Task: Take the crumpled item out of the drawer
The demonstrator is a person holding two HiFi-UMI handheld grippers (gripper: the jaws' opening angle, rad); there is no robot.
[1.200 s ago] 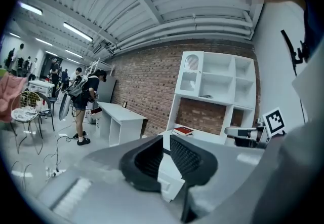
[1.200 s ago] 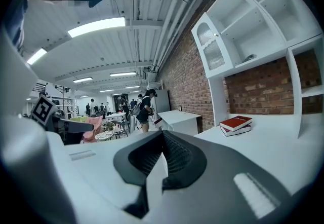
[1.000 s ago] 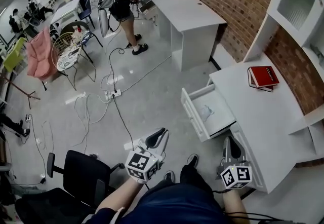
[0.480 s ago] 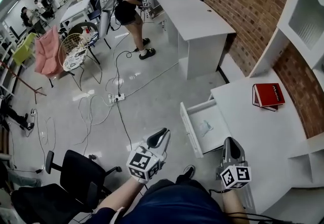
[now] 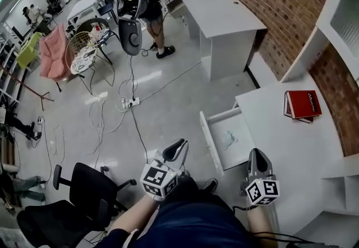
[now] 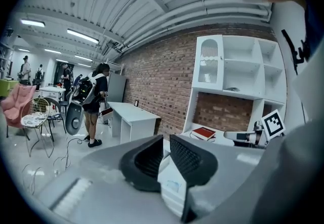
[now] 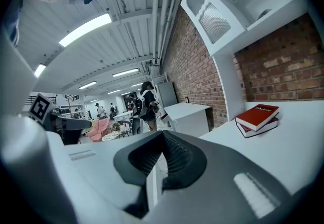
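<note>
Reach stage: holding left tool (image 5: 178,146) slightly parted and empty, right tool (image 5: 255,154) clenched on nothing, both low in the frame and short of the open drawer (image 5: 212,139). Eyeing the crumpled item (image 5: 230,139) lying on the drawer floor, right of centre, against the desk (image 5: 275,129). Judging 1 tool enough: opening wide before descending, coming straight down over the item, keeping off the drawer walls, pinching the raised folds rather than scraping the bottom, lifting clear of the front panel.
</note>
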